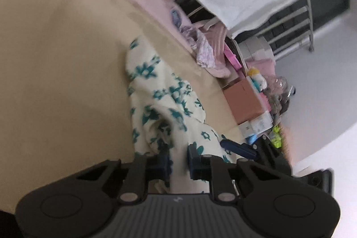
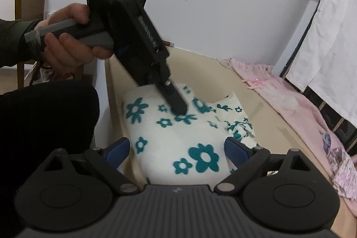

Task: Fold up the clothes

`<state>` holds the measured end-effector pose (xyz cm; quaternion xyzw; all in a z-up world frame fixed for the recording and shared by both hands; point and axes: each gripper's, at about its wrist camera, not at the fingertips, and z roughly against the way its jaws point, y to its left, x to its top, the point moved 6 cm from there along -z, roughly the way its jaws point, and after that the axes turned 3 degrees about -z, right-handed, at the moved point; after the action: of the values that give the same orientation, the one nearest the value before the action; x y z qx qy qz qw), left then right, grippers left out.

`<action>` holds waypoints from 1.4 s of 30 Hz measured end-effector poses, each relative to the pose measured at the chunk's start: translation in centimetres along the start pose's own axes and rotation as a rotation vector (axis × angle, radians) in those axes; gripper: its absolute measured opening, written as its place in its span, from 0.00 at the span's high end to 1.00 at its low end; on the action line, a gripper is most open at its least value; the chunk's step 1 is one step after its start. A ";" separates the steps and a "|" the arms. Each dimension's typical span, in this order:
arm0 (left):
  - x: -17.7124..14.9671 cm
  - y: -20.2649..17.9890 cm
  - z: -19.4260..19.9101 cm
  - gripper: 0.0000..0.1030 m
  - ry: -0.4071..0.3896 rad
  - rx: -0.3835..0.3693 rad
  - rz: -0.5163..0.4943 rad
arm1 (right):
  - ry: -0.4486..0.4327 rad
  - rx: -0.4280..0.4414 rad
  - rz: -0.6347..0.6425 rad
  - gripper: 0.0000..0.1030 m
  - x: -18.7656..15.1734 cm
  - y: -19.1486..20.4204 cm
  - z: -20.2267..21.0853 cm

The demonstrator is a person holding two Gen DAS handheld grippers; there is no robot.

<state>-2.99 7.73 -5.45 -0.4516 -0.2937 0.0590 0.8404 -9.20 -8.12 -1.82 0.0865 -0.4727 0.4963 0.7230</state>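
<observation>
Lying rumpled on the beige table (image 2: 263, 104) is the cream garment with teal flowers (image 2: 169, 148). The left tongs (image 1: 178, 162) are standing narrow with a fold of that garment between the blue pads, though blur is hiding whether they are pinching it. The right tongs (image 2: 177, 150) are hovering wide open over its near edge. Pink clothes (image 2: 290, 99) are lying along the table's far side.
</observation>
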 end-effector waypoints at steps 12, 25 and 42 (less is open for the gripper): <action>-3.1 -11.6 3.5 0.32 -0.025 0.066 -1.140 | 0.148 0.266 -0.141 0.30 0.0 -4.3 -1.8; -10.6 -9.1 -0.1 0.19 0.073 0.210 -1.715 | 0.241 0.511 -0.273 0.46 0.2 -5.3 -0.4; -3.5 -5.8 -0.3 0.37 0.337 -0.155 -1.188 | 0.034 0.411 -0.199 0.00 -0.2 -3.7 3.2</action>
<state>-6.63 2.81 -2.50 -0.2741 -0.3614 -0.5123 0.7292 -8.17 -11.98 0.97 0.2696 -0.3388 0.5099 0.7433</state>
